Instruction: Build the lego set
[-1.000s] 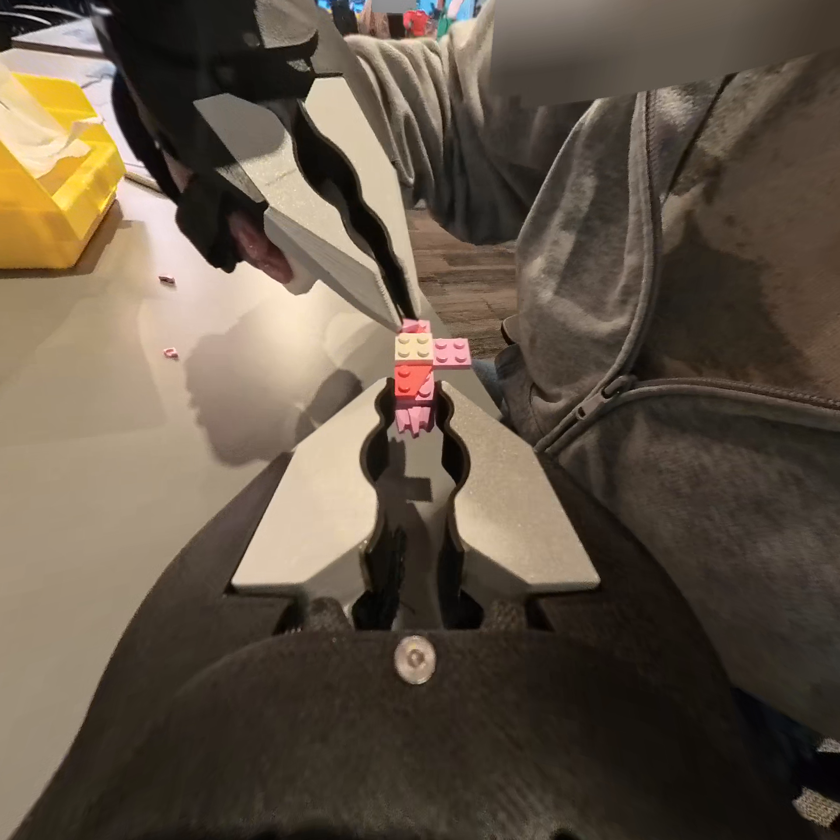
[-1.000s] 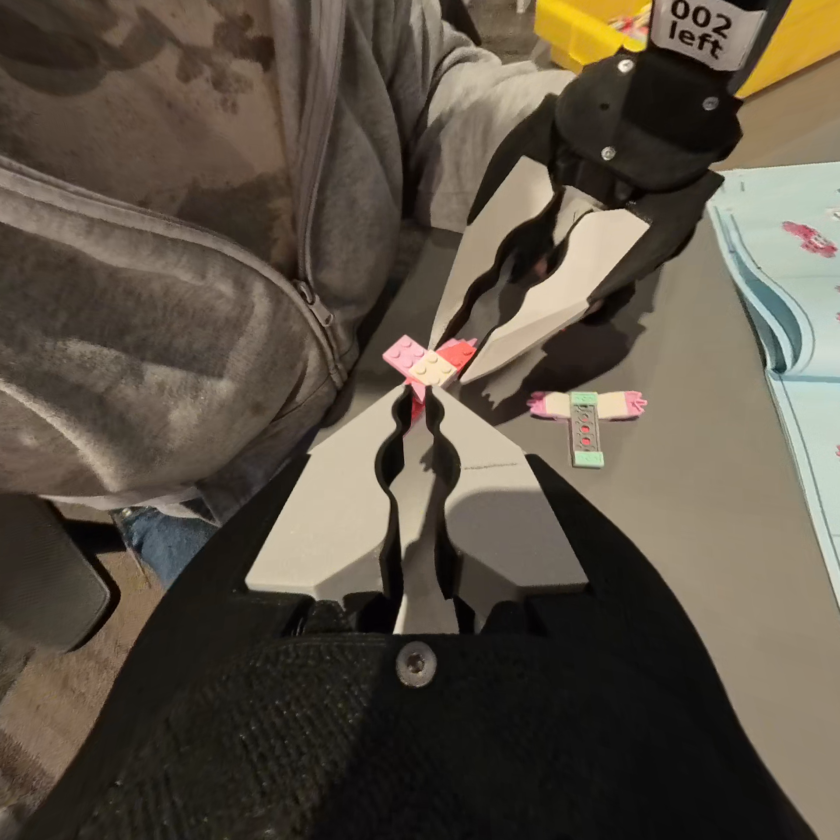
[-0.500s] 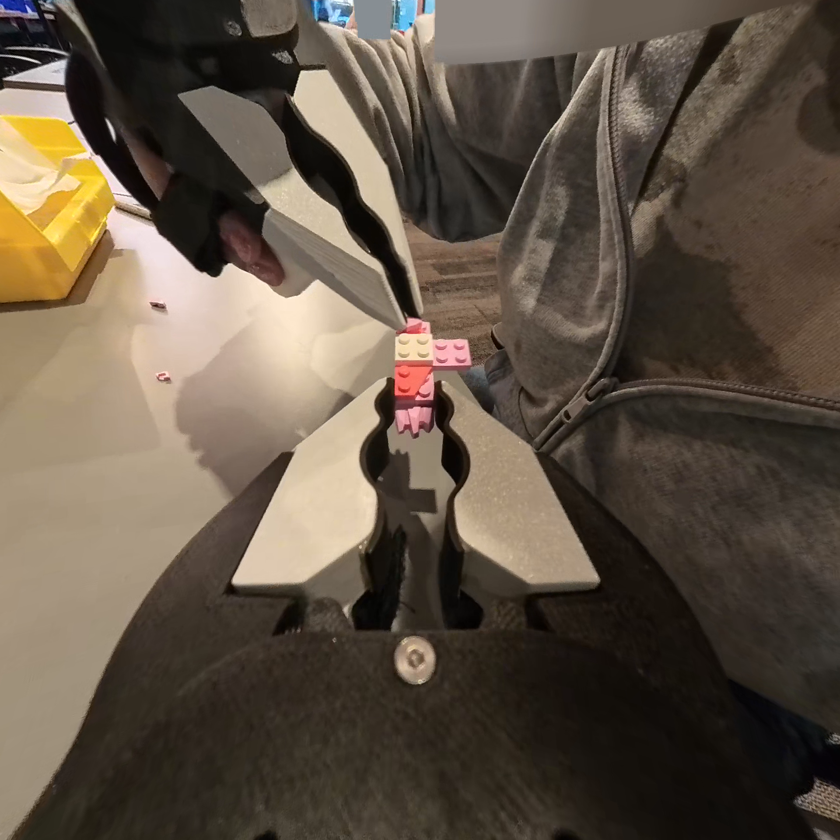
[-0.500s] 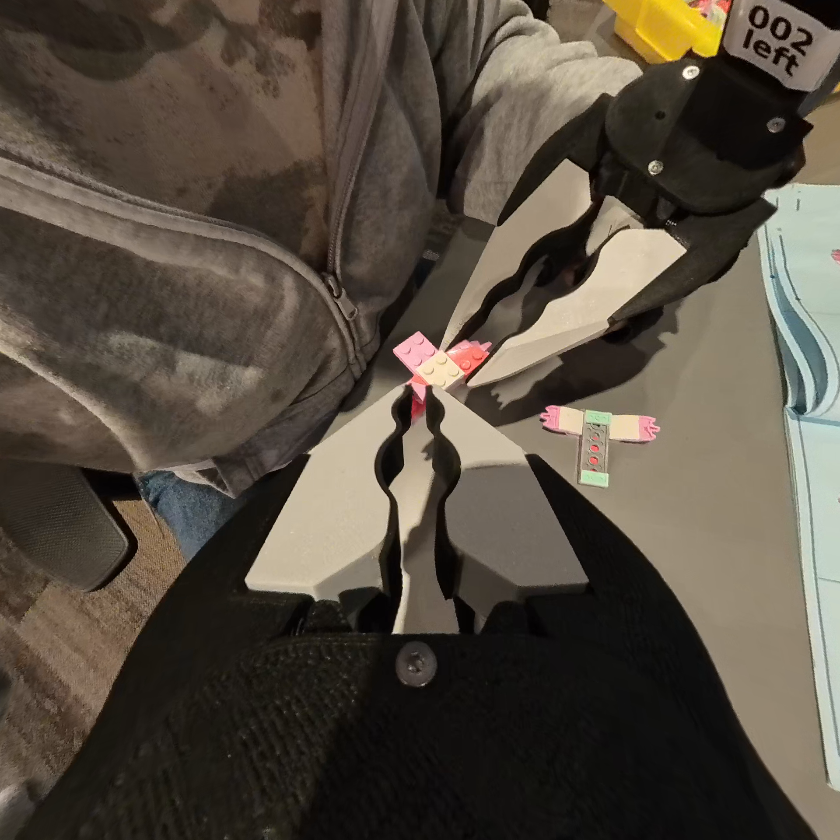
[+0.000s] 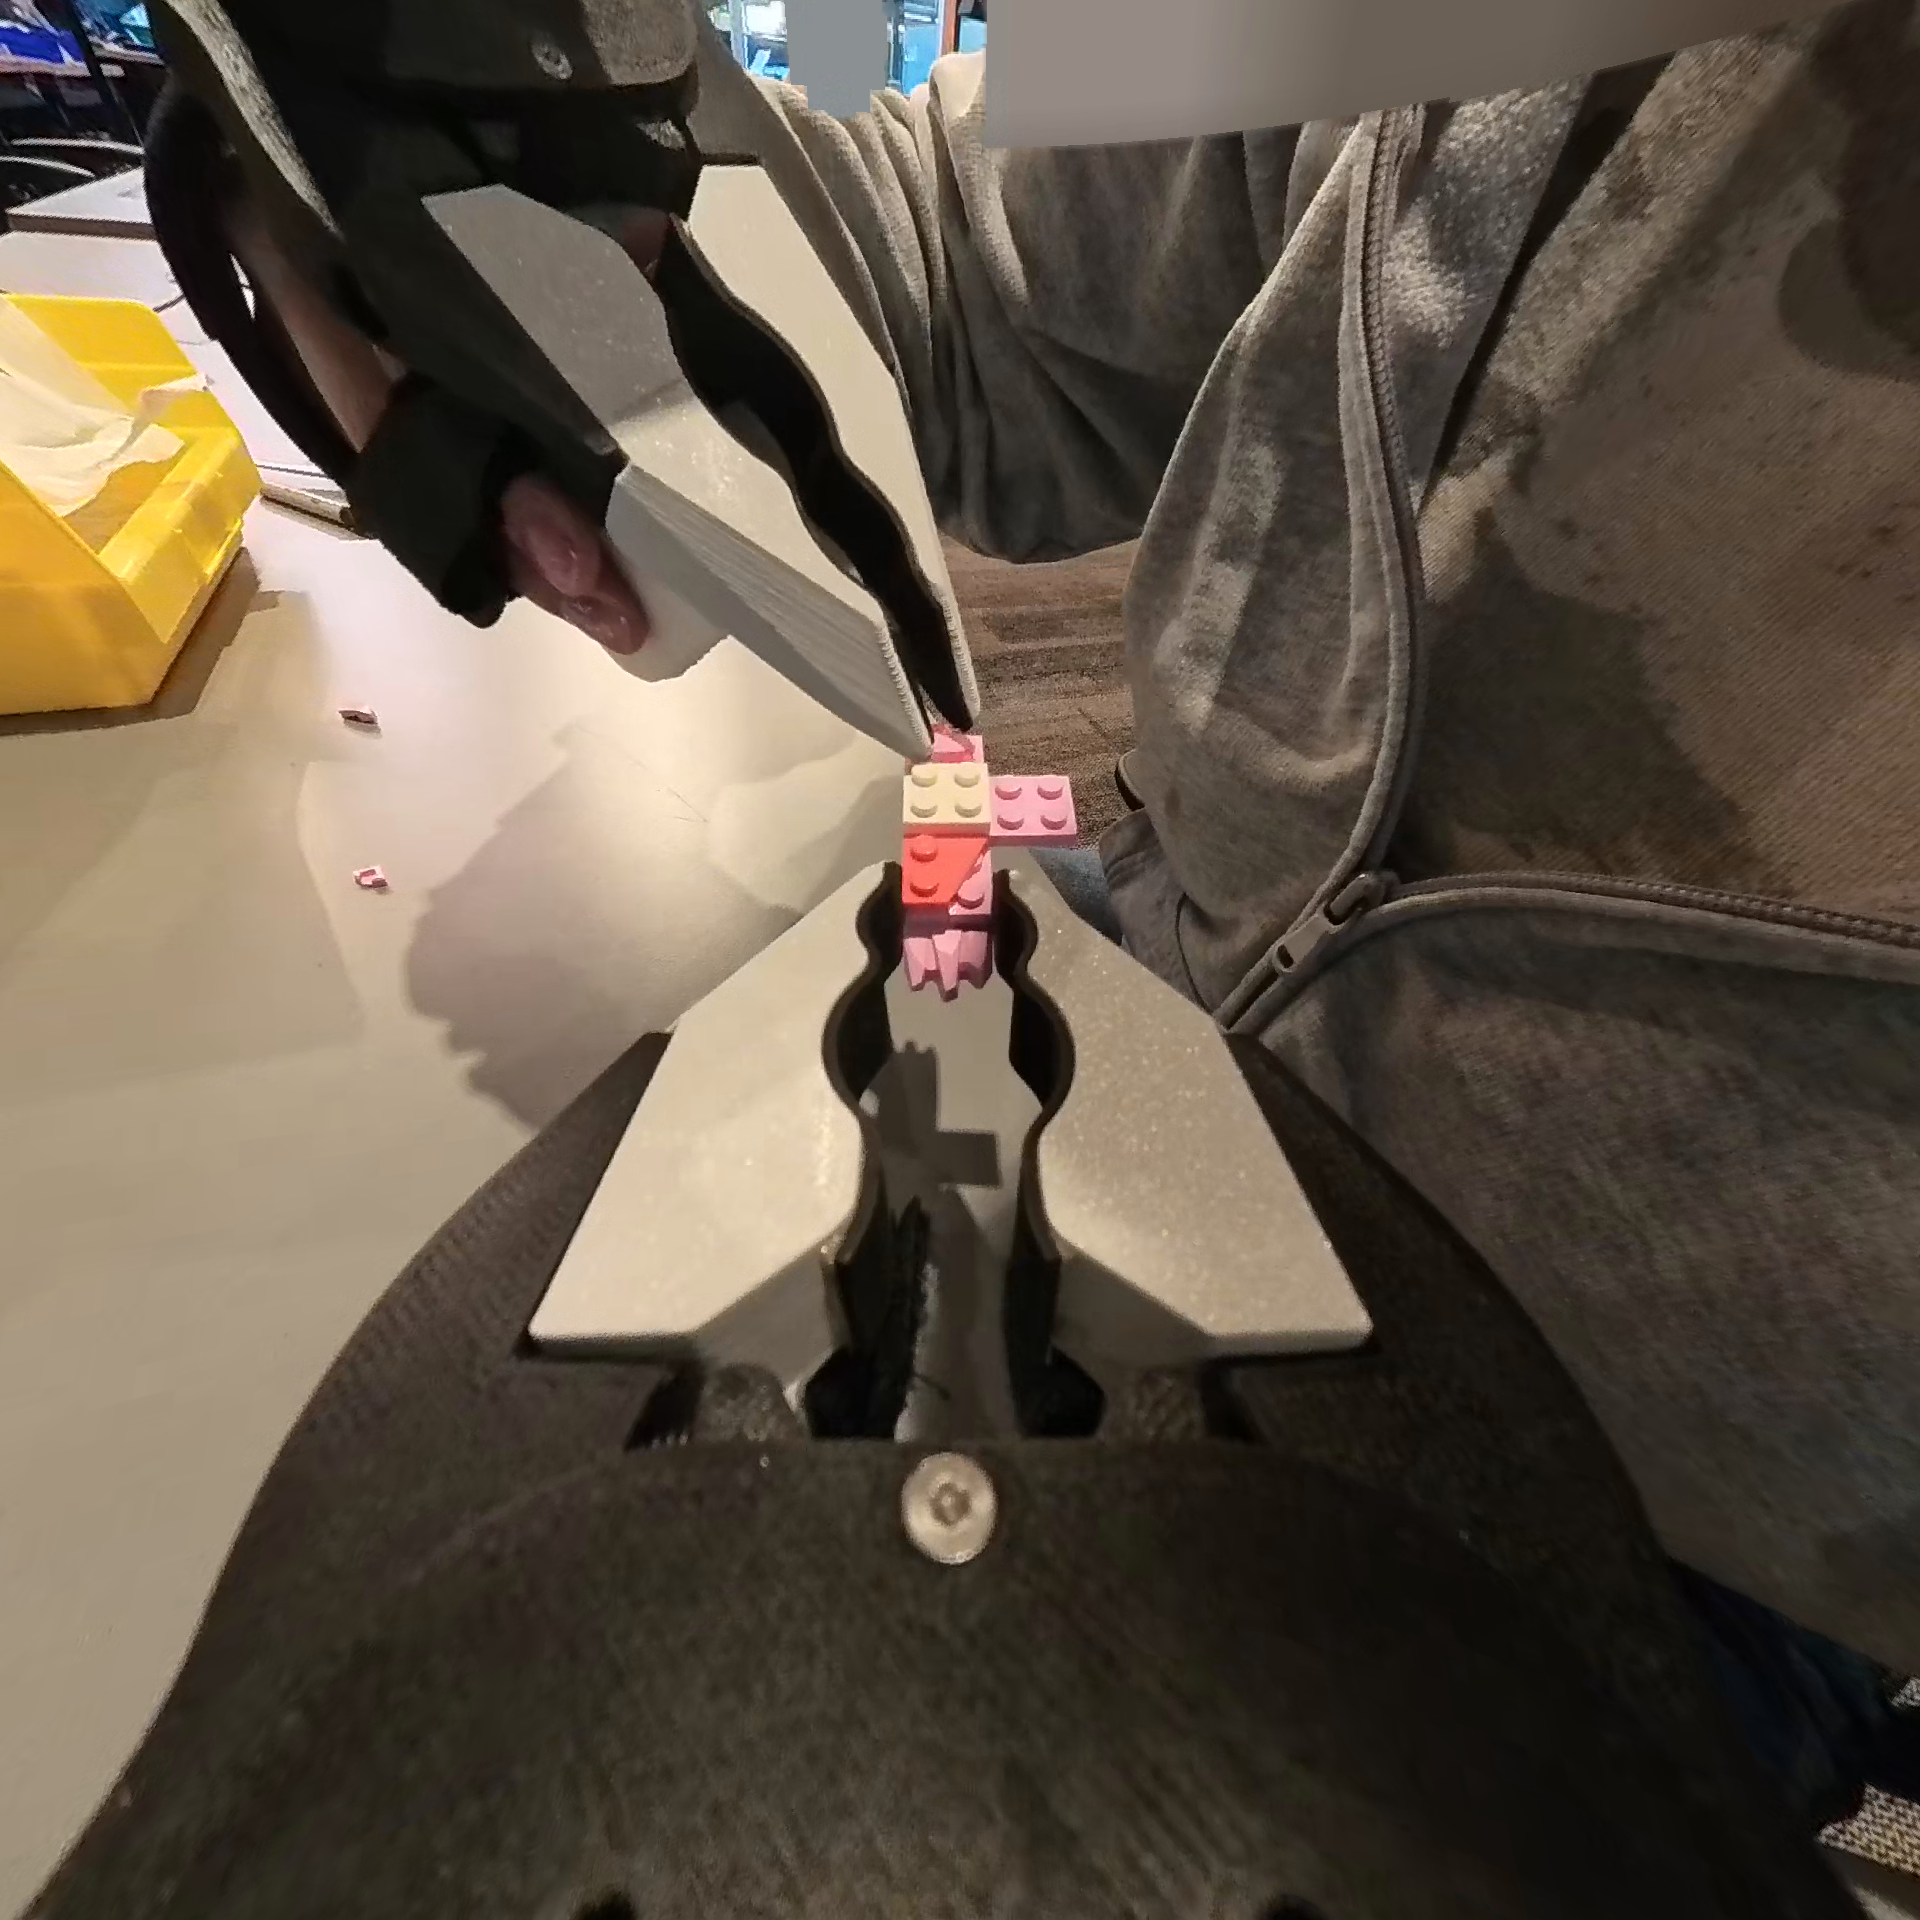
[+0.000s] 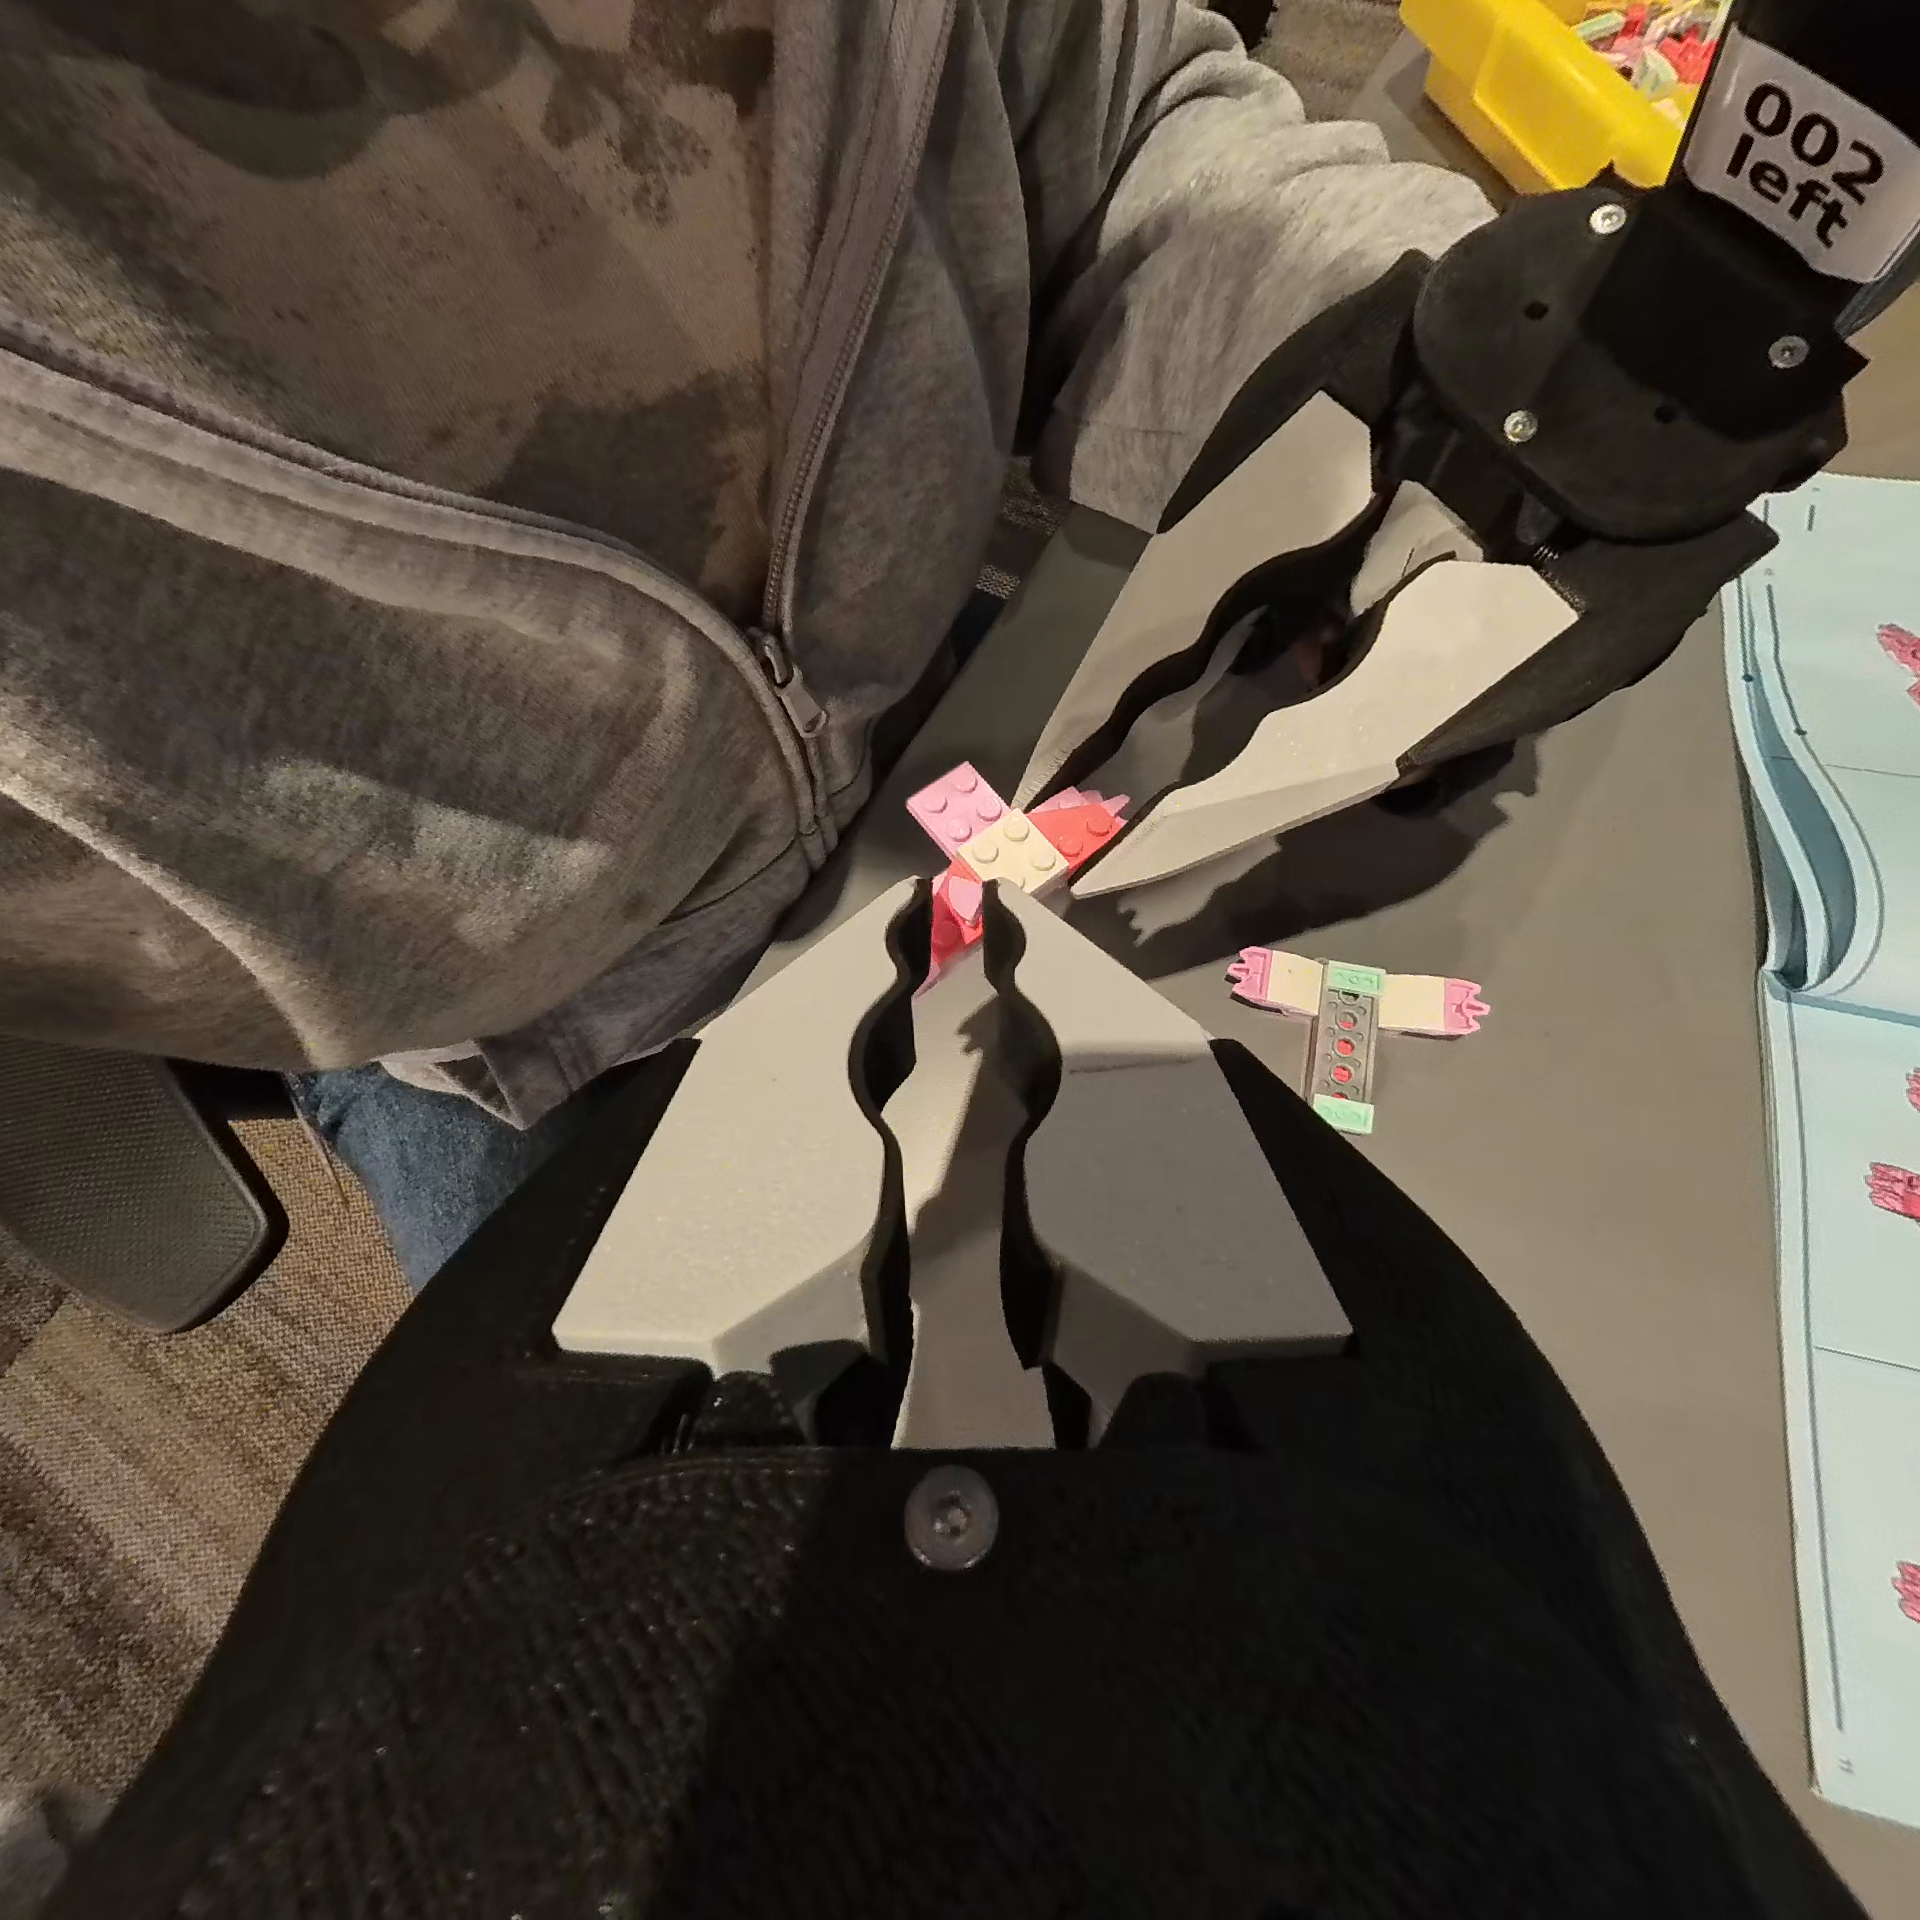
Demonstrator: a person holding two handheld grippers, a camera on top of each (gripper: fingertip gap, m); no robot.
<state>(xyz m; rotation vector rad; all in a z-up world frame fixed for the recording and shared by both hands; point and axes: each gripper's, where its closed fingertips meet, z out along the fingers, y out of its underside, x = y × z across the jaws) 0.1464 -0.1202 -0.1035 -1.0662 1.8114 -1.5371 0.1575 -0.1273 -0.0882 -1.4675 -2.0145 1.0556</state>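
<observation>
Pink, red and cream plates — the small lego assembly (image 5: 951, 852) — are hanging above the grey table (image 5: 208, 1039) edge, both tools clenching it: the left gripper (image 5: 943, 902) is pinching its lower end, the right gripper (image 6: 954, 896) the opposite end. A second brick piece (image 6: 1351, 1023) is lying flat nearby.

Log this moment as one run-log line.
left gripper: shut on small pink, red and cream lego assembly | right gripper: shut on its other end | T-shaped grey lego piece: lying on table
</observation>
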